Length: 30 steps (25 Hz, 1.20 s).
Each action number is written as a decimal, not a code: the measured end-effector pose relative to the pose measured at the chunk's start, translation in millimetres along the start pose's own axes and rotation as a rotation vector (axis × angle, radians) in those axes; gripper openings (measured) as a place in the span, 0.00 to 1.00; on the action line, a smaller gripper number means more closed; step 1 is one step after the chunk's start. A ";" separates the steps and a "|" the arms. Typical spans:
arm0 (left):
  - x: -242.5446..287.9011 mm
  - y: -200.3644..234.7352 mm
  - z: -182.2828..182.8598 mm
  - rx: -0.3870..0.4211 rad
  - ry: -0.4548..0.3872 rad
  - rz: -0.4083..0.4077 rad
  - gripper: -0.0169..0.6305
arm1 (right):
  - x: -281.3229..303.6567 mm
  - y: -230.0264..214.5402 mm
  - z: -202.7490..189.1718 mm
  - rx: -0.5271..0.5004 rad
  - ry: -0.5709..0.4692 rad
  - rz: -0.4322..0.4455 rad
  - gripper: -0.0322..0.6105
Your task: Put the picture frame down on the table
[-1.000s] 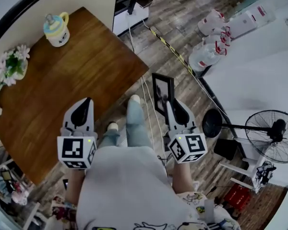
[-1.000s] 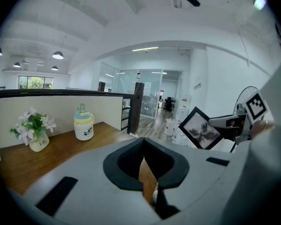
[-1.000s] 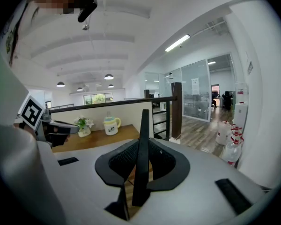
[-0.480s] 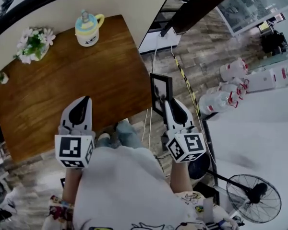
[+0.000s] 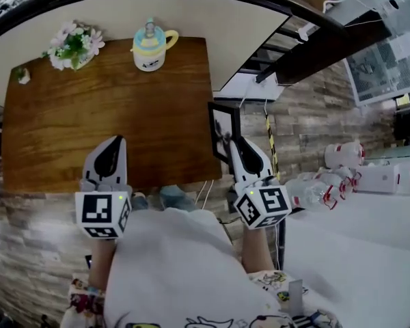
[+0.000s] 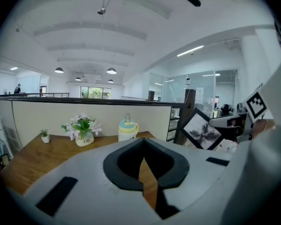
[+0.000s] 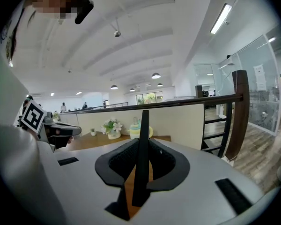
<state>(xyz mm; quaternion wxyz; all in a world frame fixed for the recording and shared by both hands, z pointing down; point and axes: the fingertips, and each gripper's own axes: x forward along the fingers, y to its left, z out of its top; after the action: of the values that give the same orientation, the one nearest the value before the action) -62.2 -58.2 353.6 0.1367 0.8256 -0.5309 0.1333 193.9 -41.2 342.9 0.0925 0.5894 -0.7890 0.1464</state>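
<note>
The black picture frame stands upright at the right edge of the wooden table, above its near right corner. My right gripper is shut on the frame's lower edge. In the right gripper view the frame shows edge-on between the jaws of that gripper. My left gripper hovers over the table's near edge, shut with nothing in it. The left gripper view has that gripper in front, and the frame shows its dark print at the right.
At the table's far side stand a flower pot, a yellow-handled cup and a tiny plant. A low wall backs the table. Water jugs and cables lie on the floor at right.
The view has swung so the table now lies square in front. The frame, held in the right gripper, has come from over the floor to the table's right edge.
</note>
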 end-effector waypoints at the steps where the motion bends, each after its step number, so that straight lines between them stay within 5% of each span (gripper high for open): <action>1: 0.2 -0.7 0.3 -0.002 -0.002 0.019 0.03 | 3.6 -1.5 1.5 -0.001 -0.001 0.020 0.15; 12: 3.6 -6.1 3.1 -0.017 -0.011 0.127 0.03 | 32.6 -8.9 12.0 -0.003 -0.002 0.158 0.15; 30: 33.3 19.4 14.4 -0.014 0.002 0.090 0.03 | 79.1 9.1 24.5 0.016 0.015 0.185 0.15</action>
<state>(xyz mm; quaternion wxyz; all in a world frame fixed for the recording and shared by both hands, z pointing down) -65.5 -99.2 354.0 0.1368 0.7998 -0.5683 0.1366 163.1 -118.5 344.0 0.0799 0.5138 -0.8381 0.1649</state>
